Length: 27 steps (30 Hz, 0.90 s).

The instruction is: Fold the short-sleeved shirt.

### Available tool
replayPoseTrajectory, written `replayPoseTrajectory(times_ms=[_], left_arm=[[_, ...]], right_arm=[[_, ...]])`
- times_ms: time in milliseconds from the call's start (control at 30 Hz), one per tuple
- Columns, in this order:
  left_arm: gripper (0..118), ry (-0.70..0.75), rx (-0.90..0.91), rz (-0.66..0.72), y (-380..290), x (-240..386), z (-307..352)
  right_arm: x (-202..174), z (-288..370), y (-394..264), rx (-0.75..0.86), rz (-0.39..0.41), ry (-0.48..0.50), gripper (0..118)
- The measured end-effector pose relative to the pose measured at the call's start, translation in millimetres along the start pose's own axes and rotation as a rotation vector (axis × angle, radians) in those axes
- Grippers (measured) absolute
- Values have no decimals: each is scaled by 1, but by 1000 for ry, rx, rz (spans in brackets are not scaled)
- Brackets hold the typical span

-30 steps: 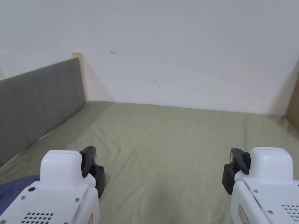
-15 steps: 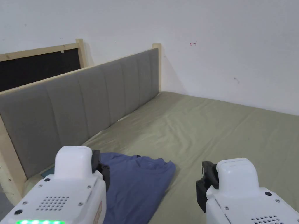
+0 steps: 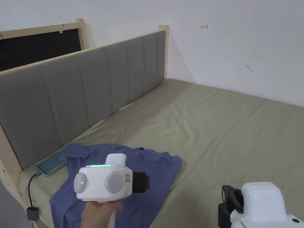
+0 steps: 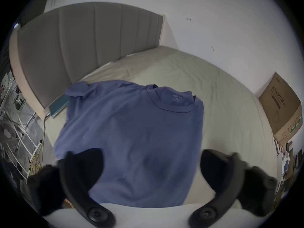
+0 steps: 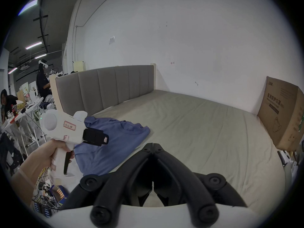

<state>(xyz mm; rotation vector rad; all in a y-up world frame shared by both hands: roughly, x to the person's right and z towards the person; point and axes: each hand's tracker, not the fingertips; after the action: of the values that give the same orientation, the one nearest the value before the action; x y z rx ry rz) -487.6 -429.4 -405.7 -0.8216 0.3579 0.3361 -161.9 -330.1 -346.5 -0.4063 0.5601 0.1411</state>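
Note:
A blue short-sleeved shirt [image 3: 160, 166] lies on the olive-green bed [image 3: 225, 130] near its front left corner, collar toward the far wall. One sleeve [image 4: 79, 90] spreads toward the headboard. A hand holds my left gripper [image 3: 145, 181] above the shirt's lower part; in the left gripper view [image 4: 151, 164] its jaws stand wide apart over the cloth with nothing between them. My right gripper [image 5: 152, 145] is shut on nothing, low over the bare sheet to the right of the shirt [image 5: 121, 137], and it also shows at the bottom right of the head view [image 3: 228, 203].
A grey padded headboard [image 3: 89, 86] runs along the left. A teal phone [image 3: 52, 165] with a cable lies between the shirt and the headboard. A cardboard box [image 5: 283, 116] stands at the bed's right side. People and cluttered tables [image 5: 24, 109] are beyond the headboard.
The head camera has swung left and brought the shirt and headboard into view. My left gripper has turned sideways and now hangs over the shirt. The right gripper sits lower in the picture.

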Motion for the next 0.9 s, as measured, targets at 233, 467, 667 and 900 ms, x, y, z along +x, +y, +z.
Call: replayPoseTrajectory(times_ms=[233, 467, 667, 900], left_arm=[[118, 22, -114, -19, 20, 13, -76], [72, 129, -113, -38, -6, 30, -96], [5, 148, -150, 89, 12, -2, -85], [4, 34, -177, 259, 24, -33, -77]], right_arm=[[3, -24, -13, -84, 1, 9, 0], [8, -39, -19, -140, -5, 23, 0], [11, -39, -24, -159, -22, 27, 0], [15, -29, -19, -153, -28, 24, 0]])
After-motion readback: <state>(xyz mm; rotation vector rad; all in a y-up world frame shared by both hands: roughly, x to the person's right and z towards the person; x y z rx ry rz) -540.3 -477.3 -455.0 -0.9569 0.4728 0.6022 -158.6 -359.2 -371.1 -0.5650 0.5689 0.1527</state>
